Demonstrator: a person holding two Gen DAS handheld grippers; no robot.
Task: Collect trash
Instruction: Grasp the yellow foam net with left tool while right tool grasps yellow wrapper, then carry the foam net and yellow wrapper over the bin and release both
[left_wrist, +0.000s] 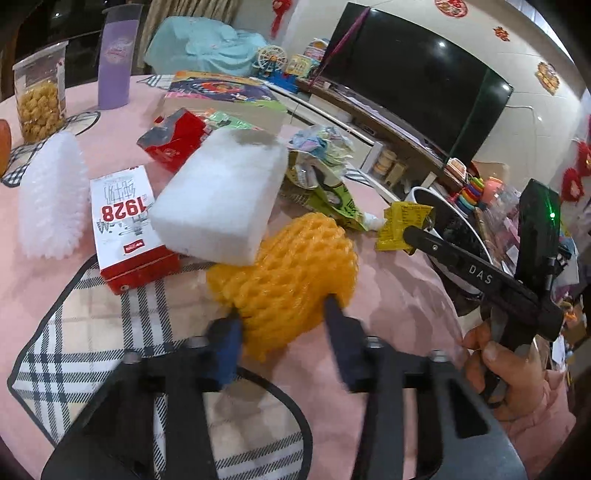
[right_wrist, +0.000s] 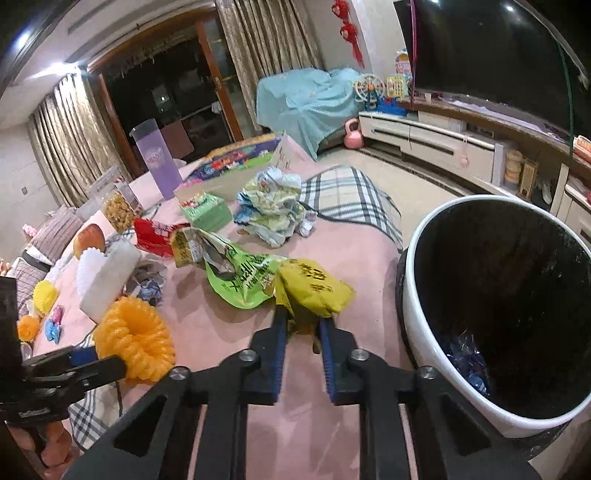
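Close to the lens of the left wrist view, the left gripper (left_wrist: 284, 314) is seen with an orange foam net (left_wrist: 291, 273) lodged between its two blue-padded fingers; both pads press into the near side of the net, so the jaws are clenched on it. The net rests on a pink tablecloth (left_wrist: 388, 295), with a white foam block (left_wrist: 221, 195) touching its far side and a red and white carton (left_wrist: 127, 225) further left. At the right, the right gripper (left_wrist: 406, 236) is held by a hand (left_wrist: 513, 373) and is pinched on a yellow wrapper (left_wrist: 400, 221), just in front of a white-rimmed bin (left_wrist: 421, 194).

From the right wrist view, the yellow wrapper (right_wrist: 314, 288) is caught at its near edge between the jaws of the right gripper (right_wrist: 301, 317), which are drawn tight on it. A green snack bag (right_wrist: 240, 280) lies just left of the wrapper, touching it. The bin (right_wrist: 417, 295) stands at the right beside the table edge, with blue plastic scraps (right_wrist: 469, 362) lying inside it. At the lower left, the orange net (right_wrist: 136, 339) is seen gripped by the left gripper (right_wrist: 110, 363).
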